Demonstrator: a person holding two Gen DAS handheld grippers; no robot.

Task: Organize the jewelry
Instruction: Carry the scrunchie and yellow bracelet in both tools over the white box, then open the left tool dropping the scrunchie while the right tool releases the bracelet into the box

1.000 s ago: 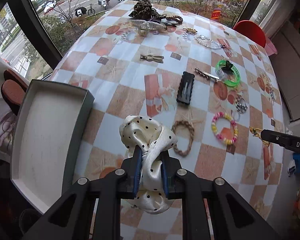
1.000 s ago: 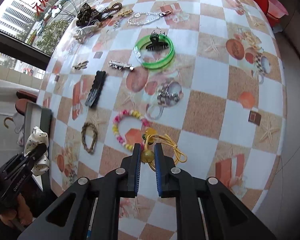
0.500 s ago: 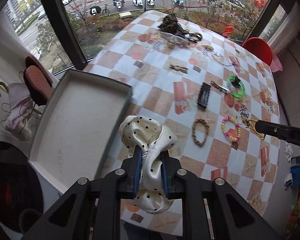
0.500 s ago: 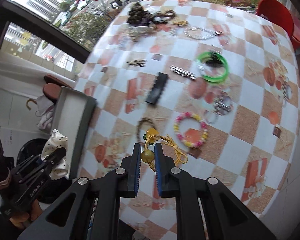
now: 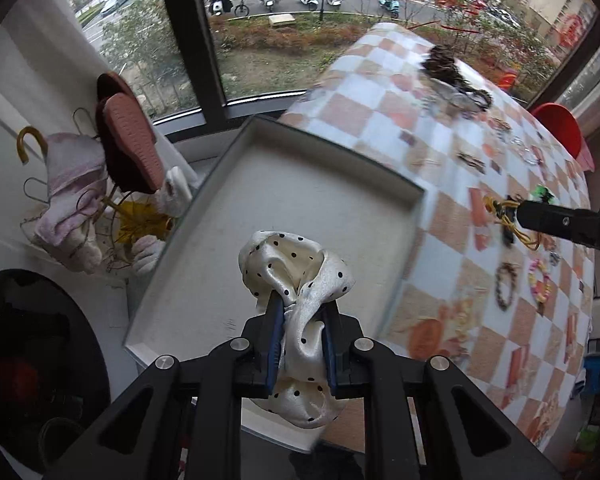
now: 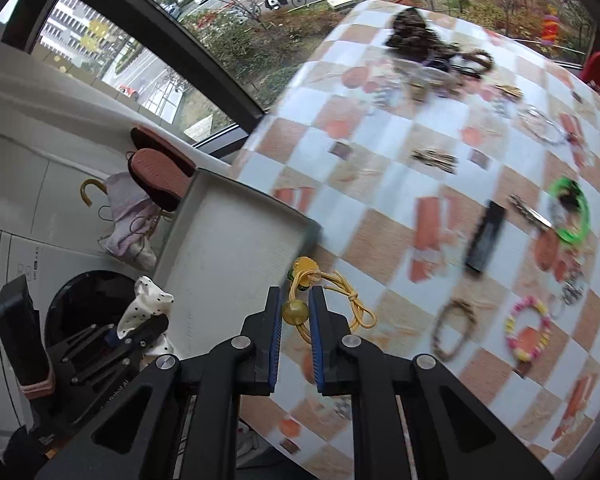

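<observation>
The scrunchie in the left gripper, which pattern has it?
The scrunchie is cream satin with small black dots, clearest in the left wrist view.

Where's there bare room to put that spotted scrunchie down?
The tray floor is bare from wall to wall, right ahead of the scrunchie in the left gripper. The tablecloth strip between the tray and the black clip is also free. The far edge by the window and the stretch from the green bangle down to the bead bracelet are crowded.

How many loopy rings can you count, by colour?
White spotted scrunchie: 1
Yellow cord tie: 1
Green bangle: 1
Pink-yellow bead bracelet: 1
Brown braided loop: 1
Total: 5; far pile too blurred to count.
</observation>
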